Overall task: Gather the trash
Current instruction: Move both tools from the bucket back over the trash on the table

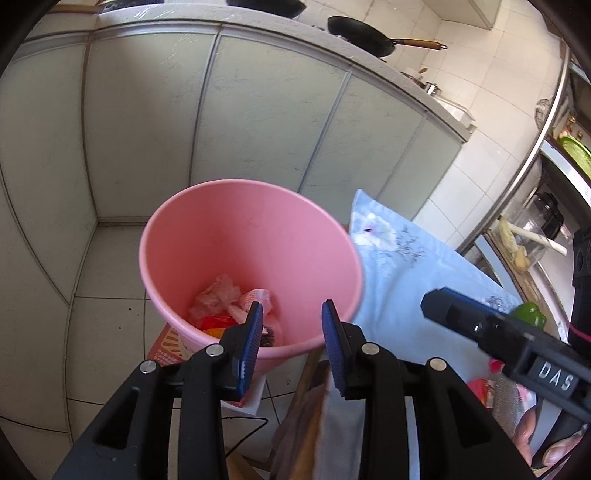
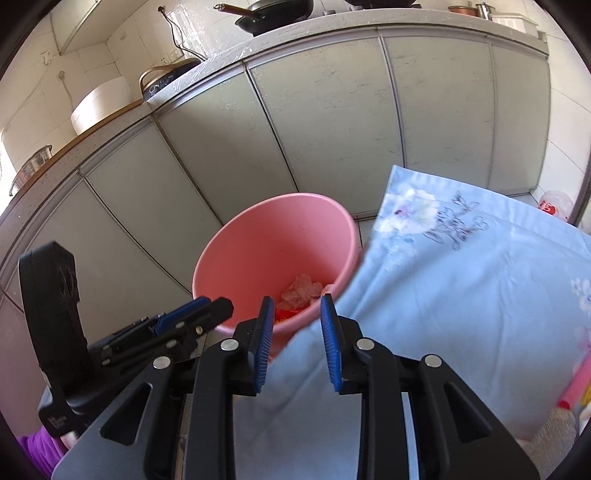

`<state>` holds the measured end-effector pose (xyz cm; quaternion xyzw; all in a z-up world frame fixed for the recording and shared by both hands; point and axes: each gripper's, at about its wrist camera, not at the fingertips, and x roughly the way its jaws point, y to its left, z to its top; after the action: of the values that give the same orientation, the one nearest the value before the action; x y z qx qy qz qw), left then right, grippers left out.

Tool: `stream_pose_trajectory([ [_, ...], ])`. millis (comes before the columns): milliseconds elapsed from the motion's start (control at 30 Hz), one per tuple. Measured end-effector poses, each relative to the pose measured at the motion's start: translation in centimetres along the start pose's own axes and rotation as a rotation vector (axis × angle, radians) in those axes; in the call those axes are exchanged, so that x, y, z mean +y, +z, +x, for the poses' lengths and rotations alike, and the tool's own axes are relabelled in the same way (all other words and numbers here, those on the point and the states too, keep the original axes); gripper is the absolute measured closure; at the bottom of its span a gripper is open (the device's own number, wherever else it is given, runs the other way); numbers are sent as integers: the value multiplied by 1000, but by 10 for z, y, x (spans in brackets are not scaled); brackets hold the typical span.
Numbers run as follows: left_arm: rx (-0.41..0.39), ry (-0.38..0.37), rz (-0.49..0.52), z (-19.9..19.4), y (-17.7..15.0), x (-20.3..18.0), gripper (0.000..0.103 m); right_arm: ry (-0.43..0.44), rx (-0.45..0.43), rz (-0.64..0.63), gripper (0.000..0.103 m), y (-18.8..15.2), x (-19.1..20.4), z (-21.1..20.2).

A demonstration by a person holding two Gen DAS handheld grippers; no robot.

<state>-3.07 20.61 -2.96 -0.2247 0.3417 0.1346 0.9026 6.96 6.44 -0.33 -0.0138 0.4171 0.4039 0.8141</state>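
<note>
- Two grippers appear, each with jaws parted and nothing between the blue pads.
- Left gripper (image 1: 291,314): in the left wrist view its fingertips frame the near rim of the pink bin (image 1: 207,229), which fills the centre of the frame. The bin opening lies directly beyond the fingers.
- Trash (image 1: 225,299) sits at the bottom of the bin: crumpled pale wrappers and an orange-red piece, just above the left-hand pad.
- Right gripper (image 2: 295,310): in the right wrist view its fingertips sit at the lower edge of the bin (image 2: 266,236), with the right-hand pad over the light blue floral cloth (image 2: 461,295).
- Left wrist view only: a printed red-and-white carton (image 1: 170,347) under the bin at lower left, a black wok (image 1: 362,33) with a wooden handle at upper right, and the right gripper entering from the right edge.
- Right wrist view only: a white pot (image 2: 99,103) on the counter at upper left, and the left gripper (image 2: 207,310) at lower left, seen side-on.
</note>
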Motion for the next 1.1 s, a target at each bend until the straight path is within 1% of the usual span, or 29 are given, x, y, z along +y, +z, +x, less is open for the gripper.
stream_pose_trajectory([
  [300, 11, -63, 77, -12, -7, -44, 71, -49, -27, 16, 76, -32, -19, -44],
  [533, 41, -135, 159, -20, -24, -85, 71, -121, -70, 58, 76, -60, -48, -86],
  [733, 86, -204, 231, -24, -42, -123, 71, -180, -127, 166, 76, -84, -92, -127],
  [867, 121, -247, 282, -22, -57, -147, 71, -245, -159, 234, 76, -100, -121, -150],
  [967, 148, -281, 325, -19, -68, -165, 71, -274, -176, 276, 76, -110, -140, -163],
  [1100, 202, -344, 371, -14, -84, -189, 71, -308, -200, 317, 76, -123, -155, -178],
])
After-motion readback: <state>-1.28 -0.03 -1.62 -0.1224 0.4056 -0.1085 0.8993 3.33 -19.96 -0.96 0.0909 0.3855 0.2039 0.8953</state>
